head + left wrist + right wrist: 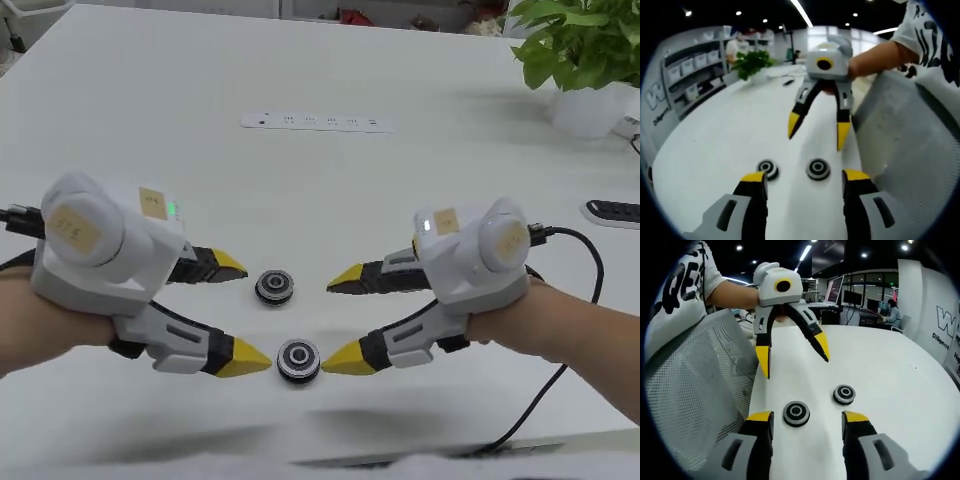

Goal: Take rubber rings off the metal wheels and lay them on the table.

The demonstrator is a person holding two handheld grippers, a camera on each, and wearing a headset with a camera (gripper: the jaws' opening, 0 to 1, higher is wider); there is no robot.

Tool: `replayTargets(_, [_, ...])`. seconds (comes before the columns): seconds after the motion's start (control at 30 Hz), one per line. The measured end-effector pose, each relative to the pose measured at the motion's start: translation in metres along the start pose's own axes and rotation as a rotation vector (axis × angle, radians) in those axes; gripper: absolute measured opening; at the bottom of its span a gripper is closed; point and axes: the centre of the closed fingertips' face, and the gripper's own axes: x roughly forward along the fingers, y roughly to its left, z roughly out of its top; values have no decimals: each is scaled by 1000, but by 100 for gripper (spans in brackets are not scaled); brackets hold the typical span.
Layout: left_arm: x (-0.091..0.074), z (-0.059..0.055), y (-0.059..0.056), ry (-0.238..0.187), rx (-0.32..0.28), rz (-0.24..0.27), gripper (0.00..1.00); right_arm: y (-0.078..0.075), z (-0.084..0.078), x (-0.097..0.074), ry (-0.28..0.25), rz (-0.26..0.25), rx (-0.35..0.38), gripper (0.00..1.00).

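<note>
Two metal wheels, a far wheel (275, 287) and a near wheel (298, 359), lay flat on the table (200, 180) on the person's side of the socket strip (318, 122), rubber rings (786, 414) not yet removed. The left claw (252, 316) and right claw (330, 324) waited on that same side, jaws apart and holding nothing. The rings were probably soft, stretchy and grippy, and the wheels stiff and heavier. Recommended hold: pinch a ring's outer edge and clamp the wheel body with the other claw.
</note>
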Motion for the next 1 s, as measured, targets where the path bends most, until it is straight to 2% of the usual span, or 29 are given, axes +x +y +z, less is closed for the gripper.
replayTargets(0.6, [18, -7, -8, 33, -1, -53, 54, 2, -11, 5, 3, 16, 47, 45])
replayTargets(1.0, [31, -3, -15, 33, -6, -91, 45, 4, -14, 8, 4, 29, 60, 43])
